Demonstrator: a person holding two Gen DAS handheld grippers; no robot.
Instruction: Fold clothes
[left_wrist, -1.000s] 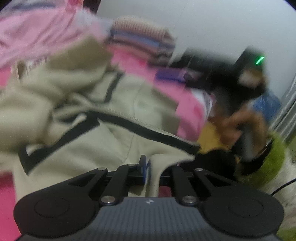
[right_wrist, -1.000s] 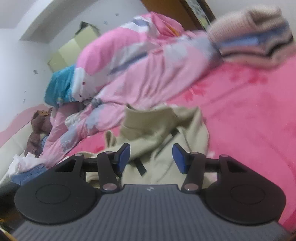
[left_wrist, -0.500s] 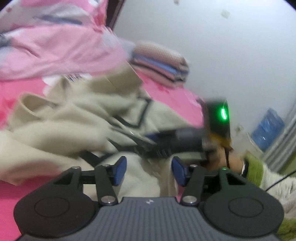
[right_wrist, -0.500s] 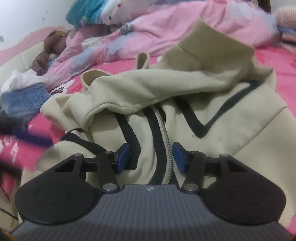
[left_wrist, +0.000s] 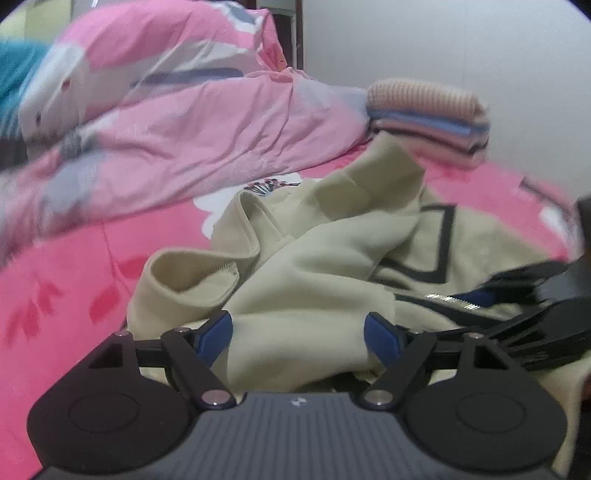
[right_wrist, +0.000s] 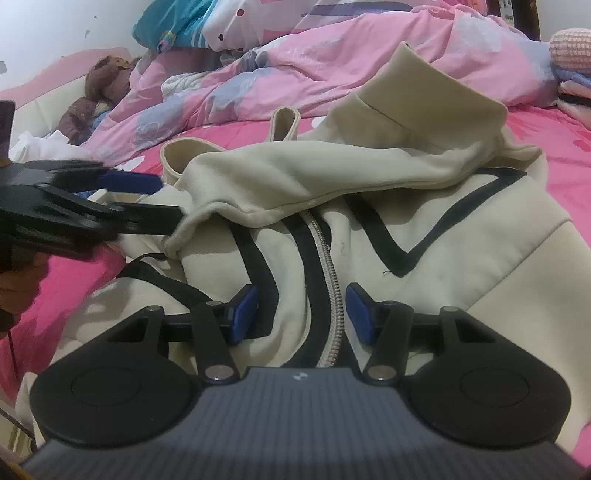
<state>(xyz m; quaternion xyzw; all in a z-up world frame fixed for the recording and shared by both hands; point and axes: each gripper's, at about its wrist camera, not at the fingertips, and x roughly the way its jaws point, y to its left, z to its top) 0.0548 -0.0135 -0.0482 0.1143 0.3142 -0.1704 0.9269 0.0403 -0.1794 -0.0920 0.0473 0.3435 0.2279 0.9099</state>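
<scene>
A beige zip jacket (right_wrist: 424, 206) with black stripes lies crumpled on the pink bed sheet (left_wrist: 74, 295). Its zipper (right_wrist: 327, 266) runs up the middle, and a sleeve is thrown across the chest. My right gripper (right_wrist: 302, 314) hovers low over the front, half spread, with the zipper between its blue pads but not pinched. My left gripper (left_wrist: 297, 334) has its jaws opening; a bulge of the jacket (left_wrist: 314, 273) sits between the pads without being pressed. In the right wrist view the left gripper (right_wrist: 159, 201) reaches in from the left to the sleeve's folded edge. The right gripper (left_wrist: 480, 299) shows at the right.
A rumpled pink duvet (left_wrist: 177, 122) is heaped behind the jacket. A folded stack of knitwear (left_wrist: 428, 114) stands at the back right by the white wall. A brown soft toy (right_wrist: 99, 92), a teal pillow (right_wrist: 170, 22) and white cloth (right_wrist: 40, 147) lie at the headboard.
My left gripper, shut on the jacket's cloth a second ago, has opened, let it go and swung left. The right gripper has dropped down close over the jacket's zipper.
</scene>
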